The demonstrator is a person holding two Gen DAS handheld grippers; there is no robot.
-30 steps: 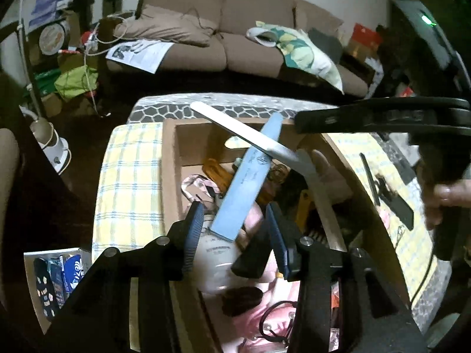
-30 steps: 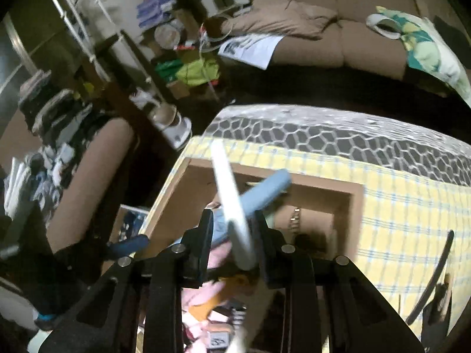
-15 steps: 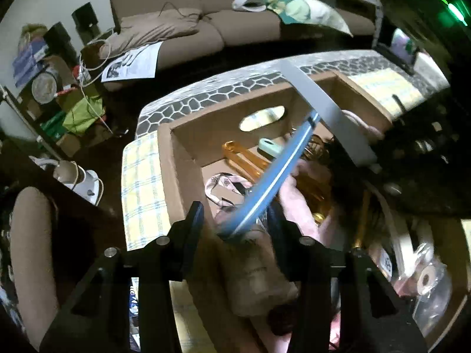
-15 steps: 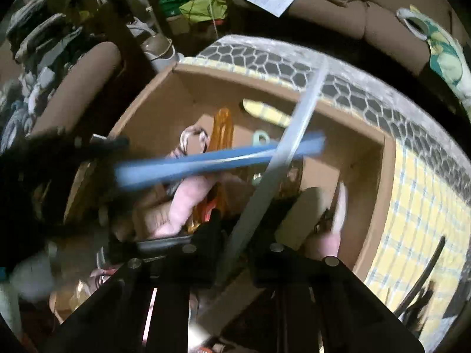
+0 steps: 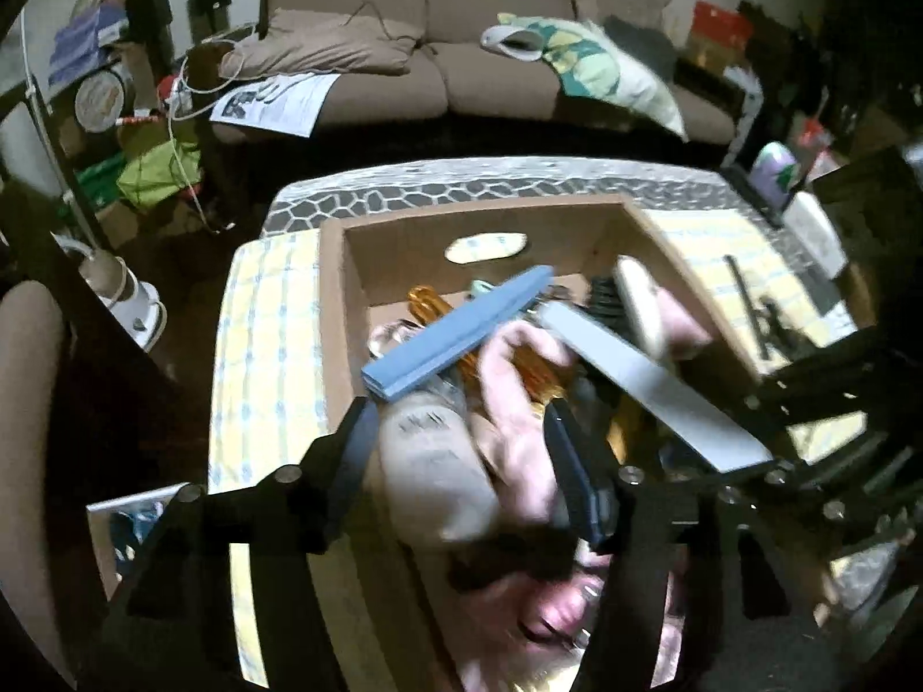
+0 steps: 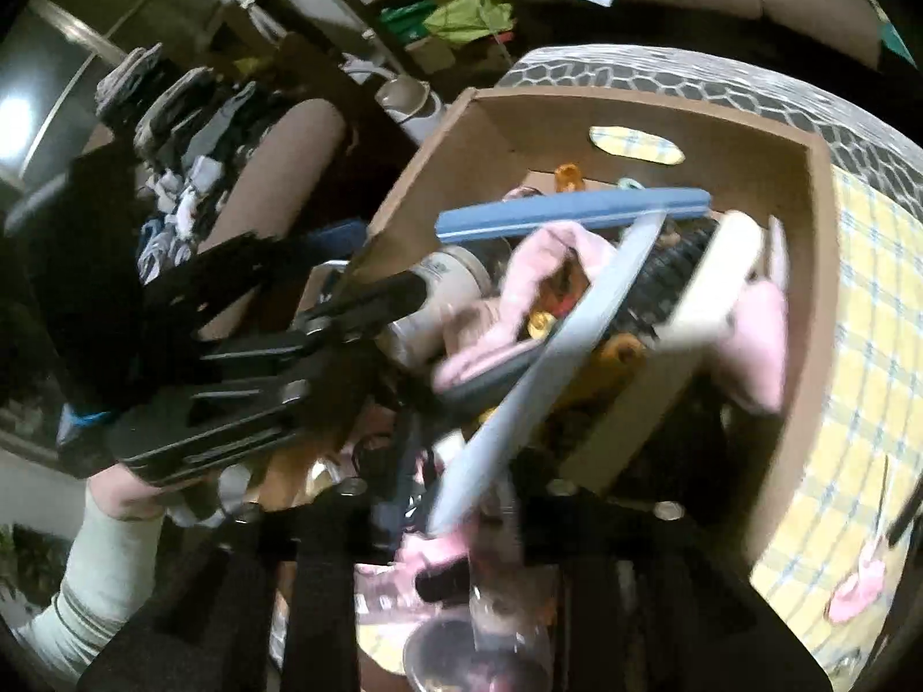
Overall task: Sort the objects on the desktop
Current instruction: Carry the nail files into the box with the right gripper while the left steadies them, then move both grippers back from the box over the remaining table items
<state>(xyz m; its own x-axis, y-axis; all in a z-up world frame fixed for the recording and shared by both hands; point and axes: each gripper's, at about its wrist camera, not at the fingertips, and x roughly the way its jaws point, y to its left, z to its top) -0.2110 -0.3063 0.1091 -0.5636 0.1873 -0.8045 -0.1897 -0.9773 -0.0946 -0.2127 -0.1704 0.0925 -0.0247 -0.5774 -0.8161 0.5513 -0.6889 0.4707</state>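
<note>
A cardboard box (image 5: 331, 288) on the table is full of clutter. A flat blue strip (image 5: 461, 334) lies loose across a beige bottle (image 5: 432, 455) and a pink cloth (image 5: 519, 403) inside it. My left gripper (image 5: 461, 450) is open just over the bottle, empty. The blue strip shows in the right wrist view (image 6: 571, 213) too. My right gripper (image 6: 456, 507) is shut on the near end of a long grey-white strip (image 6: 554, 357), held slanting over the box; that strip also shows in the left wrist view (image 5: 652, 392).
The box (image 6: 807, 288) also holds an orange object (image 5: 427, 300), a black-bristled brush (image 6: 692, 288) and cables. A yellow checked cloth (image 5: 259, 346) covers the table, with black tools (image 5: 761, 317) to the right. A sofa (image 5: 438, 57) stands behind.
My left gripper has opened and let go of the blue strip, which now lies in the box. My right gripper has lowered the grey-white strip further over the box.
</note>
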